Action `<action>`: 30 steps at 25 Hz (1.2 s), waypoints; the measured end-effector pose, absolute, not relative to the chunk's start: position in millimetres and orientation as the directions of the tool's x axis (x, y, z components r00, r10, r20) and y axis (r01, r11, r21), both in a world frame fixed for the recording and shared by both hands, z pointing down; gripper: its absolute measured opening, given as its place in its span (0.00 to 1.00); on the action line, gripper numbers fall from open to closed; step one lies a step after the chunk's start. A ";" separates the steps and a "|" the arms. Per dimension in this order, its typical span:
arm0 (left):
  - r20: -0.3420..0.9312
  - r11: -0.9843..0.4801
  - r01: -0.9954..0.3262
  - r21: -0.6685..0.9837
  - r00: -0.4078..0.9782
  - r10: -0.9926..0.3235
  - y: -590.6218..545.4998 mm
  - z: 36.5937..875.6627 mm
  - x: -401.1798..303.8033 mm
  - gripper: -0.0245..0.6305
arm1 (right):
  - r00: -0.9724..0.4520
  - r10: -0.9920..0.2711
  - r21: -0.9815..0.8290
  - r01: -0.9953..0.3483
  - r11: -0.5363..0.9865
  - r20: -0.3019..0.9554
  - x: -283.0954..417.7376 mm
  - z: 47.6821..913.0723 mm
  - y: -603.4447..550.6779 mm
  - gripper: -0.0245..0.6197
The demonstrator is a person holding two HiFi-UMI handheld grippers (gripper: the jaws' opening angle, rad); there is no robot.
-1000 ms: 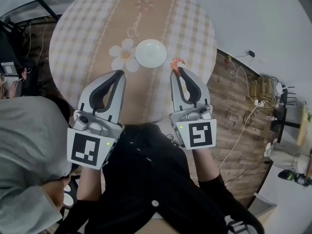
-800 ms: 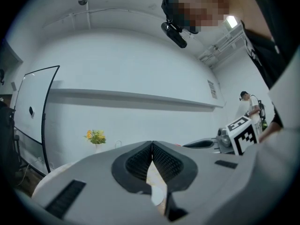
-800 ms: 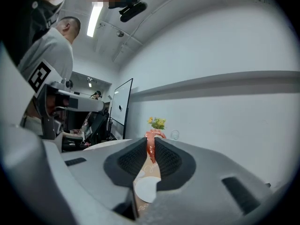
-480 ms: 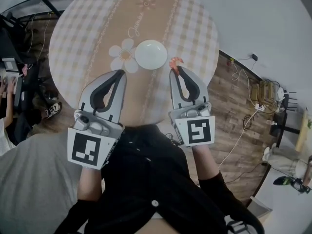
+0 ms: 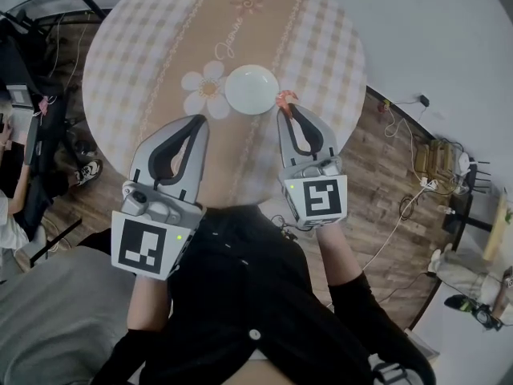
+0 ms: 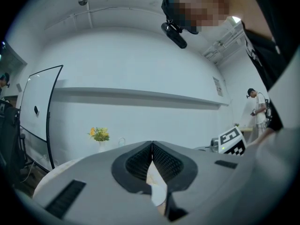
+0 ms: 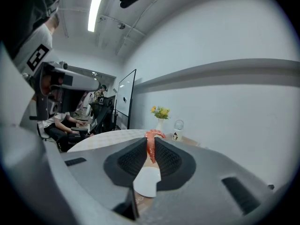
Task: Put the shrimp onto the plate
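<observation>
A small white plate (image 5: pixel 252 89) sits near the middle of the round table (image 5: pixel 144 38). My right gripper (image 5: pixel 287 107) is shut on an orange-red shrimp (image 5: pixel 284 98), which pokes out past the fingertips just right of the plate's rim. In the right gripper view the shrimp (image 7: pixel 151 146) stands pinched between the dark pads, its curled end above them, with the plate (image 7: pixel 147 181) showing below. My left gripper (image 5: pixel 195 122) hangs over the table's near side, left of the plate, its jaws together with nothing in them. In the left gripper view its tips (image 6: pixel 152 144) meet.
The tablecloth is checked with a tan centre strip and a daisy print (image 5: pixel 205 88) left of the plate. A vase of flowers (image 7: pixel 161 117) and a small jar (image 7: pixel 177 131) stand at the table's far edge. Wooden floor with cables (image 5: pixel 401 199) lies to the right.
The right gripper has carried the shrimp a little left and forward, ending close to the plate's right rim. The left gripper has stayed put. The person in grey at lower left has moved out of view.
</observation>
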State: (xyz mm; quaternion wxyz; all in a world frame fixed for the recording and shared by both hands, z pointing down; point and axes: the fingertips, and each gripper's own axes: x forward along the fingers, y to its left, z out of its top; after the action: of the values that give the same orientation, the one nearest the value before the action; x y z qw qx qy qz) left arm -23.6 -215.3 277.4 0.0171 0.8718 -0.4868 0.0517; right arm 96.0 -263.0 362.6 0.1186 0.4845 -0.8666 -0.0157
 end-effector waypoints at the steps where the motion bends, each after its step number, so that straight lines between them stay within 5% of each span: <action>1: 0.109 -0.521 -0.853 -0.021 0.516 -0.850 -215.2 277.9 -24.5 0.04 | -0.506 -0.838 0.144 -0.831 0.537 0.205 94.8 369.5 -265.7 0.10; 30: 0.165 -0.395 -0.918 -0.008 0.389 -0.906 -202.0 297.2 -58.7 0.04 | -0.550 -0.570 0.135 -0.637 0.759 0.610 38.8 543.9 -321.0 0.10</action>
State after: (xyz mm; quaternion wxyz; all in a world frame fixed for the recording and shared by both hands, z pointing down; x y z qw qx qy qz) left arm -58.7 -202.0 297.2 0.0423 0.8323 -0.5482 0.0711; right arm 38.8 -321.0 543.9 0.3271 0.3432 -0.8790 0.0510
